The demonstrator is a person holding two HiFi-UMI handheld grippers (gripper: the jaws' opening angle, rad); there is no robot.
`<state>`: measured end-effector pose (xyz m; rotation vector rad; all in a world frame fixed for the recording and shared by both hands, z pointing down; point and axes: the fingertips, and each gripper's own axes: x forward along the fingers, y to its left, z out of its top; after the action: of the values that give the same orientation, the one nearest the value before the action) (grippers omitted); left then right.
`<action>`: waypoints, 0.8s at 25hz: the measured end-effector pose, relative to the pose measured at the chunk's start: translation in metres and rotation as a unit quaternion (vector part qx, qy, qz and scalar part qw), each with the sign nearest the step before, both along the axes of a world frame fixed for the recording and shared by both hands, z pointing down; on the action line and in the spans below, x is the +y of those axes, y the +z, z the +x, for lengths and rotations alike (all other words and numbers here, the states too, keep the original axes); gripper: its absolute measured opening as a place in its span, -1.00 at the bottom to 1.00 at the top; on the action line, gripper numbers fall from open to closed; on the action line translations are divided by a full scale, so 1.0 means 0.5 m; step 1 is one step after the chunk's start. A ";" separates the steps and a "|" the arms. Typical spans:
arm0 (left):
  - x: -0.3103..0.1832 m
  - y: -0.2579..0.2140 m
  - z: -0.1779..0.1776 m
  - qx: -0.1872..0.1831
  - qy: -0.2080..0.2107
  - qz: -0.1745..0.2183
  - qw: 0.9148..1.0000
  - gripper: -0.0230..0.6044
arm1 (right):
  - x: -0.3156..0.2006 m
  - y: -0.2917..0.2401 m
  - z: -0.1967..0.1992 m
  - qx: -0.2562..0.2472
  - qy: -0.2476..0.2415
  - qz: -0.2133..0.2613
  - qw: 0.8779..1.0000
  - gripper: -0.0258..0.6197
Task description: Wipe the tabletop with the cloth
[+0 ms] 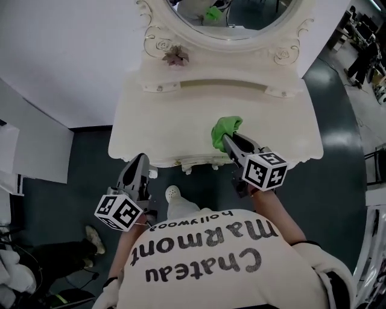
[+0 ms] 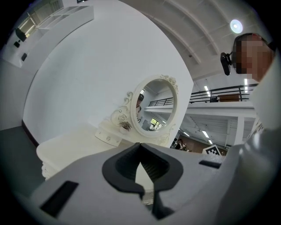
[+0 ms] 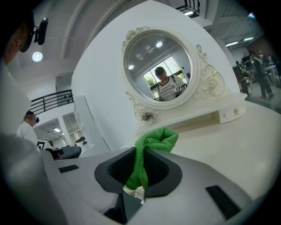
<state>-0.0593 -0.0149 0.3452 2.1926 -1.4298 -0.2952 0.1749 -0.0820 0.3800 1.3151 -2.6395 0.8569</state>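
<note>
**Cloth gripped at the front of the surface, wipe stroke not yet evident**

Nearest to me, the left gripper hangs below and in front of the surface's left front edge, clear of it. Its fingers are clenched on nothing. I judge it is parked there to leave the wiping path free.

Next, the right gripper reaches over the front edge, right of centre. Its fingers grasp the cloth, which is green. One strip is pinched between them and a bunched wad projects past the tips. I judge the wad is left forward so that fabric, not fingers, meets the top. I cannot tell whether the wad touches the surface.

Beyond the cloth the cream top is bare up to a low ledge. An oval mirror stands behind it, with a small dried flower at its left foot.
</note>
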 end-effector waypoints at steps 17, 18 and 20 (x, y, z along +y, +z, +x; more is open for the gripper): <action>-0.273 0.051 -0.229 0.011 -0.001 -0.048 0.999 -0.90 | -0.273 0.071 -0.284 0.049 -0.057 -0.052 0.996 -0.71; -0.281 0.055 -0.242 0.011 -0.002 -0.051 0.999 -0.90 | -0.282 0.077 -0.302 0.049 -0.061 -0.055 0.995 -0.71; -0.294 0.064 -0.264 0.011 -0.004 -0.055 0.998 -0.90 | -0.298 0.087 -0.336 0.050 -0.072 -0.058 0.994 -0.71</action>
<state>-0.1914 -0.1619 0.3772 2.0896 -1.4092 -0.2379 0.0069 -0.2309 0.4235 1.0968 -2.5284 0.8855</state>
